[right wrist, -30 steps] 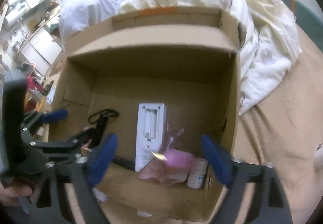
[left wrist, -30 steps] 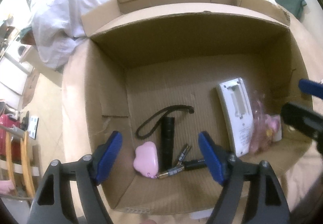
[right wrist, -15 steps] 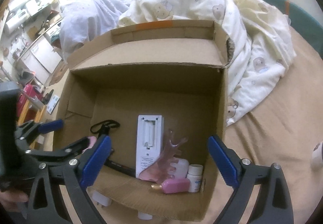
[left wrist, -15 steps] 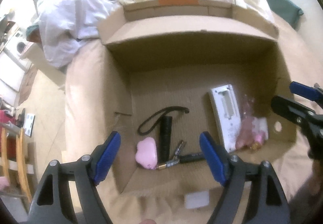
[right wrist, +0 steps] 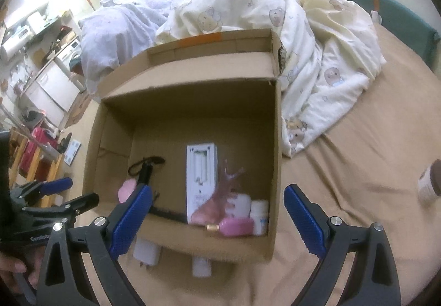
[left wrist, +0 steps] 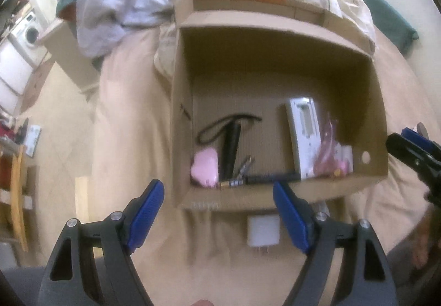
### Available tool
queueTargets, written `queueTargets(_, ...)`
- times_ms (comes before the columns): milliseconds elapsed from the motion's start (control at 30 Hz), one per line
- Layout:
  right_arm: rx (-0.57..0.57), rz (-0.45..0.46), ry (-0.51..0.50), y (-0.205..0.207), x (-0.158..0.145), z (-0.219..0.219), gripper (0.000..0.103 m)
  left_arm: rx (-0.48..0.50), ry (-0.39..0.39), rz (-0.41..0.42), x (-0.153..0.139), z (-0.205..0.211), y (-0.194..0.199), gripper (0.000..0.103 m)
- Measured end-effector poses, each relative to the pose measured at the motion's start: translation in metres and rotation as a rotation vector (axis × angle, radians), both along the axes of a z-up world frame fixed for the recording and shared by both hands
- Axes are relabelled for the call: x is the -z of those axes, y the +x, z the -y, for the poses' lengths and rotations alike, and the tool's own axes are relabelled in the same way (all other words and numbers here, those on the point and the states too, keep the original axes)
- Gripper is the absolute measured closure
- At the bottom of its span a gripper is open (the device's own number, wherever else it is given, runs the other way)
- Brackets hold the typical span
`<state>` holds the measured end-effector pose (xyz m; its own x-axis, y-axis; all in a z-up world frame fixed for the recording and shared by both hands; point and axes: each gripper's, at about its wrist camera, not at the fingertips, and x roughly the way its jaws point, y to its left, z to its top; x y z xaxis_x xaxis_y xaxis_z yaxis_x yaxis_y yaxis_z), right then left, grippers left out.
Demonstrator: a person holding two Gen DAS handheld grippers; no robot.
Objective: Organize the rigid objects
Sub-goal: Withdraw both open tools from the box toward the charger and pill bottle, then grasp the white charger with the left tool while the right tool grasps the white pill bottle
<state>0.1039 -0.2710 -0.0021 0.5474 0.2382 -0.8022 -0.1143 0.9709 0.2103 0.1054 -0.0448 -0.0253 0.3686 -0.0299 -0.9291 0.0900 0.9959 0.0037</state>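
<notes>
An open cardboard box sits on the beige bed. Inside lie a pink cloud-shaped case, a black flashlight with strap, batteries, a white remote face down, a pink plastic bag, a pink bottle and a white bottle. A white charger and a small white bottle lie on the bed before the box. My left gripper and right gripper are open and empty, held above the box's near edge.
A rumpled cream and lilac duvet lies behind and to the right of the box. A brown-lidded jar stands on the bed at the far right. The bed's left edge drops to the floor, with furniture beyond.
Both grippers have pulled back and up from inside the box. The pink bag and bottles now rest in the box's right front corner. The charger has come into view.
</notes>
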Motion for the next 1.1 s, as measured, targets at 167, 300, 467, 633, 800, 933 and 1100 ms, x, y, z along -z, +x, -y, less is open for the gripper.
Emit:
queueTargets(167, 0.000, -0.030, 0.005, -0.020, 0.005, 0.000, 0.001, -0.011, -0.004, -0.020, 0.011, -0.004, -0.013, 0.024)
queueTargets(300, -0.002, -0.074, 0.021, -0.034, 0.014, -0.003, 0.001, -0.017, -0.008, -0.050, 0.024, -0.005, -0.019, 0.024)
queueTargets(467, 0.047, -0.169, 0.077, -0.045, 0.034, 0.003, 0.001, 0.003, -0.008, -0.074, 0.039, 0.002, -0.021, 0.024)
queueTargets(633, 0.114, -0.239, 0.078, -0.044, 0.050, 0.010, 0.001, 0.015, -0.009, -0.134, 0.062, 0.009, -0.017, 0.024)
queueTargets(800, 0.107, -0.280, 0.090, -0.039, 0.062, 0.007, 0.001, 0.074, 0.011, -0.194, 0.087, 0.029, -0.013, 0.024)
queueTargets(933, 0.104, -0.304, 0.083, -0.036, 0.070, 0.004, 0.001, 0.098, 0.013, -0.235, 0.104, 0.045, -0.012, 0.024)
queueTargets(1100, 0.108, -0.318, 0.068, -0.032, 0.076, 0.002, 0.001, 0.108, 0.053, -0.267, 0.121, 0.053, -0.013, 0.024)
